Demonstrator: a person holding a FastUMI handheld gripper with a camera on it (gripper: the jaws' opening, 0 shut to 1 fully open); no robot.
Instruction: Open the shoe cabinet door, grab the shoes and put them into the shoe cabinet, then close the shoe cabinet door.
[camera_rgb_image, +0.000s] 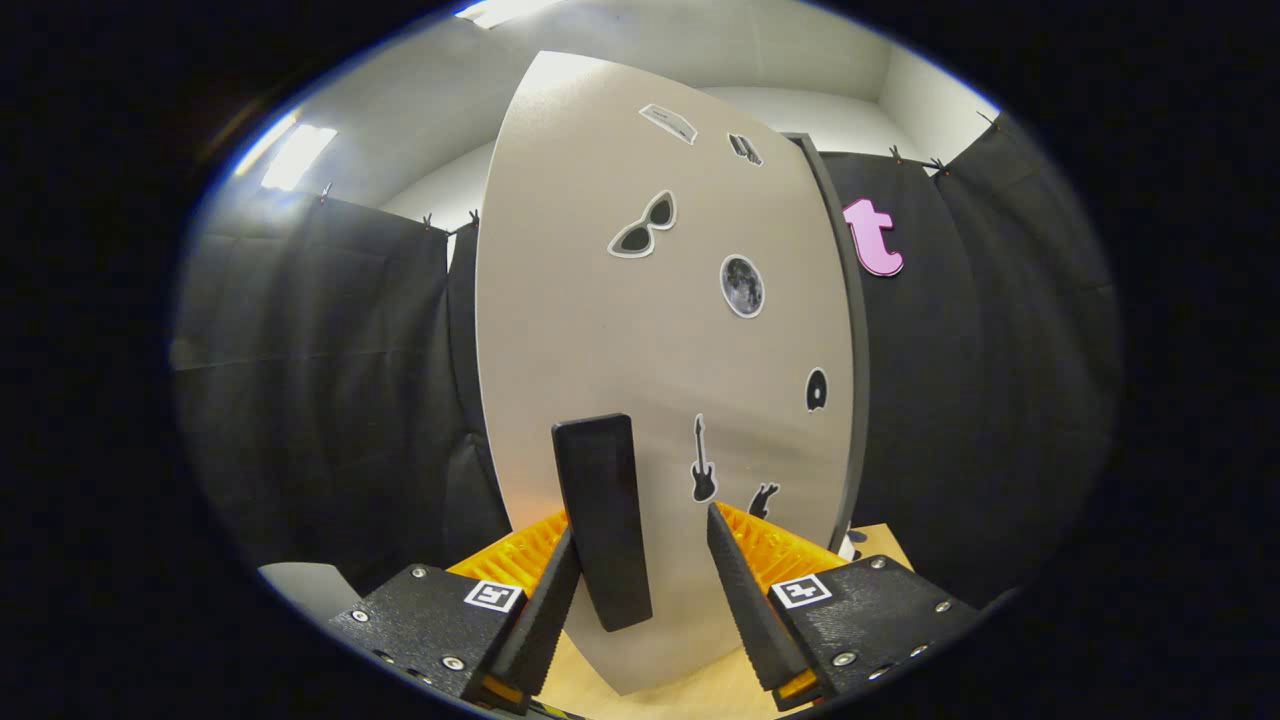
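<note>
Gripper (640, 575): fingers spread apart, straddling the door handle, with the left finger touching or all but touching the handle's side and the right finger standing clear of it across a visible gap.
Handle (603, 520): a dark upright bar on the cabinet door, sitting between the two fingers, closer to the left one; not pinched from both sides.
Shoe cabinet door (650, 340): a pale grey panel right up against the fingers, rising tall just beyond them, dark edge showing along its right side.
Stickers: sunglasses (643, 226), a moon (742, 286) and a guitar (703, 462) dotted over the door.
Surface below: light wood (700, 695) under the door's lower edge.
Behind: black cloth wall (330, 380) on both sides.
</note>
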